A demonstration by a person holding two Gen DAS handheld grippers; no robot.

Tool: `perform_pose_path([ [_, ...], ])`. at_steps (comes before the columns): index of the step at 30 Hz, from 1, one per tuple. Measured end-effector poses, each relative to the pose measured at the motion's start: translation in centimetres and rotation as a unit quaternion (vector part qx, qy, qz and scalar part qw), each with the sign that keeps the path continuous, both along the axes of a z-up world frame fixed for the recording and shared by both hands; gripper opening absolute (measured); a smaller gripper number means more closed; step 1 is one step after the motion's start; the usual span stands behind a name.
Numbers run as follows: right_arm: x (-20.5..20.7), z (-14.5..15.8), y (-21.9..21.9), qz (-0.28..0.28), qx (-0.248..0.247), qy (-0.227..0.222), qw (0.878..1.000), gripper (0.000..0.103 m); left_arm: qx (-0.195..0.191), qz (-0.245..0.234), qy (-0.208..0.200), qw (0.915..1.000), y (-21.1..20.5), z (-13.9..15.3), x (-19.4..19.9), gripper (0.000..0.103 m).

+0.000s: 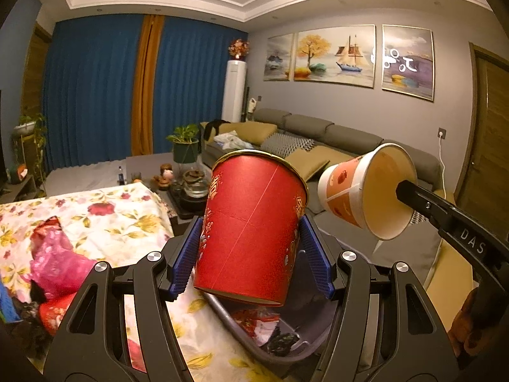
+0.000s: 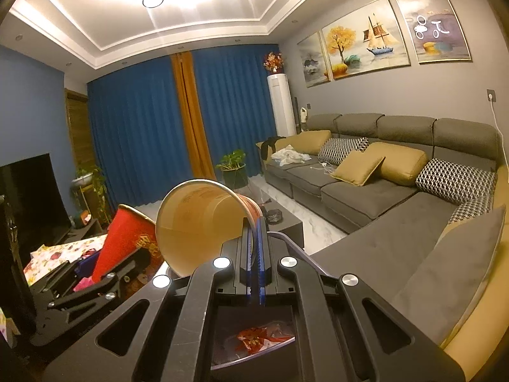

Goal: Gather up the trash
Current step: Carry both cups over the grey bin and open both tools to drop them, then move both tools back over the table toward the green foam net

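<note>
Left gripper clamped a tall red paper cup; right gripper pinched an orange-white paper bowl's rim. Both were above the grey plastic bin. Drop-off step; next, likely release over bin.

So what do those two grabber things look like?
Both are black frames with cut-out holes and shiny silver round bolts. The left gripper has ridged blue pads on its fingers; so does the right gripper. White letters "DAS" mark the right one's side.
</note>
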State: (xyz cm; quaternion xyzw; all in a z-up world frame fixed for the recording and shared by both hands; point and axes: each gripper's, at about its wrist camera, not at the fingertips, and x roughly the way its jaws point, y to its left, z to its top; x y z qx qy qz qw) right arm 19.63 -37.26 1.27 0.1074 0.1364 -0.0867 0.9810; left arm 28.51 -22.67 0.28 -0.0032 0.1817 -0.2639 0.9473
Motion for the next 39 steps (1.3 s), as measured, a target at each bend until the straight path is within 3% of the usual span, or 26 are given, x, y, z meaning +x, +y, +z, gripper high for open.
perform_pose_path([
  [14, 1.6, -0.3, -0.8, 0.000, 0.016, 0.006, 1.000, 0.004, -0.006, -0.022, 0.022, 0.9995, -1.6, -2.1, 2.3, 0.063],
  [16, 1.8, -0.4, -1.1, 0.002, 0.020, 0.007, 1.000, 0.004, -0.004, -0.030, 0.019, 0.9994, -1.7, -2.5, 2.5, 0.069],
  [18, 2.1, -0.5, -1.3, 0.006, 0.028, 0.005, 1.000, 0.004, 0.003, -0.020, 0.016, 0.9997, -1.6, -2.7, 2.6, 0.083],
  [20, 2.4, -0.7, -1.6, 0.013, 0.037, 0.005, 0.999, 0.004, -0.003, -0.010, 0.022, 0.9997, -0.9, -3.0, 3.0, 0.087],
  [25, 3.4, -1.0, -1.4, 0.016, 0.040, 0.015, 0.999, 0.004, -0.012, 0.013, 0.039, 0.9991, 1.3, -3.3, 3.3, 0.092],
  [34, 4.5, -1.7, -0.8, 0.010, 0.037, 0.035, 0.999, 0.004, -0.016, 0.046, 0.023, 0.9986, 5.3, -2.6, 0.9, 0.096],
  [36, 4.8, -1.6, -0.6, 0.006, 0.029, 0.040, 0.999, 0.028, -0.016, 0.049, 0.020, 0.9985, 6.1, -2.3, 0.2, 0.096],
  [37, 4.9, -1.6, -0.4, -0.001, 0.024, 0.041, 0.999, 0.052, -0.016, 0.050, 0.017, 0.9985, 6.4, -2.2, -0.1, 0.096],
  [39, 4.9, -1.7, -0.2, -0.016, 0.017, 0.037, 0.999, 0.066, -0.016, 0.057, 0.012, 0.9982, 7.4, -1.9, -0.8, 0.096],
])
